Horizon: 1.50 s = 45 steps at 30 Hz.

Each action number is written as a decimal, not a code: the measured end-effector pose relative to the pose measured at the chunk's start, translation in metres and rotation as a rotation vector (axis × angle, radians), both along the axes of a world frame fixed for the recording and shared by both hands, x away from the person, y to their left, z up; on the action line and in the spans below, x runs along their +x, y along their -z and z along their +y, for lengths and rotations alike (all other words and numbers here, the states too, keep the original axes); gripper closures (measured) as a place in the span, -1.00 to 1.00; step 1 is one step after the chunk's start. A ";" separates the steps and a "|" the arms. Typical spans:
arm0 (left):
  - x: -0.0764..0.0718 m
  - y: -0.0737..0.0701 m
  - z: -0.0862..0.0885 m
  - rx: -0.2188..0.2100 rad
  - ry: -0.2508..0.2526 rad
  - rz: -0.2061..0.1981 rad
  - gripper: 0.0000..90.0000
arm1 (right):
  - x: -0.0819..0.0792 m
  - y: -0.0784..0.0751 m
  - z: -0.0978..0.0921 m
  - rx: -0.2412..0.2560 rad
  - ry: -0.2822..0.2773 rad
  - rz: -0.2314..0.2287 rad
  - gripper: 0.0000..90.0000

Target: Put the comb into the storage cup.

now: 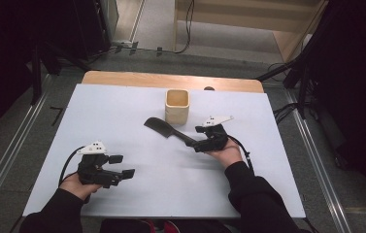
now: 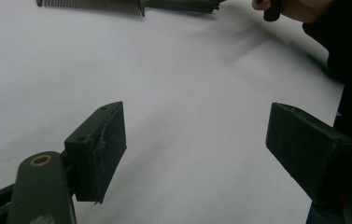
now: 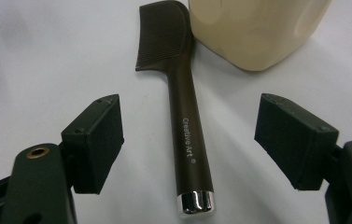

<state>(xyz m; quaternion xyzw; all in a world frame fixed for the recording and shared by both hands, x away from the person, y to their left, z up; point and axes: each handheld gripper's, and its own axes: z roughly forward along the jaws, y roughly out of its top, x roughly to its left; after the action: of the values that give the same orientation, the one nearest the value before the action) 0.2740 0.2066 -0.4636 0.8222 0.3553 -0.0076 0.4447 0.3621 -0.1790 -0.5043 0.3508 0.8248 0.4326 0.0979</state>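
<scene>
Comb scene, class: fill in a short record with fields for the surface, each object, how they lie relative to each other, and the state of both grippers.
surface: white table
comb: dark, lying flat, handle end between the open jaws of the right gripper, not gripped
handle print: Creative Art, metal cap at the end
cup: cream, upright, open top, beside the comb's head
left gripper: open, over bare table, holding nothing
right gripper: open

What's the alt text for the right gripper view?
A dark brown comb lies flat on the white table, its handle between the open jaws of the right gripper, untouched. Its toothed head lies beside a cream-coloured cup at the top.
</scene>
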 end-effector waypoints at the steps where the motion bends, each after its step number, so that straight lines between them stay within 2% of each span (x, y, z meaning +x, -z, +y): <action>1: 0.000 0.000 0.000 0.001 0.001 0.001 -0.54 | 0.000 0.001 0.000 -0.002 0.002 -0.001 -0.51; 20: 0.000 0.000 -0.001 0.001 0.005 0.002 -0.54 | -0.001 0.014 0.002 -0.046 -0.006 0.026 -0.46; 24: 0.000 0.000 -0.001 0.001 0.005 0.002 -0.54 | 0.000 0.016 0.002 -0.053 -0.010 0.034 -0.39; 30: 0.000 0.000 -0.001 0.001 0.006 0.002 -0.54 | 0.000 0.016 0.004 -0.072 -0.027 0.041 -0.25; 35: 0.000 0.000 -0.001 0.000 0.006 0.003 -0.54 | -0.001 0.016 0.005 -0.087 -0.016 0.027 -0.12; 41: 0.000 0.000 -0.001 0.002 0.006 0.003 -0.54 | -0.006 0.016 0.008 -0.139 -0.007 -0.018 0.18; 45: 0.000 0.001 -0.002 0.006 0.009 0.003 -0.54 | -0.007 0.016 0.009 -0.132 -0.011 -0.018 0.44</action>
<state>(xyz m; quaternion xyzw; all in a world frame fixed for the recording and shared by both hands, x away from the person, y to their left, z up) 0.2742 0.2050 -0.4643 0.8251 0.3524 -0.0100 0.4415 0.3555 -0.1701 -0.5203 0.3350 0.8525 0.3809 0.1260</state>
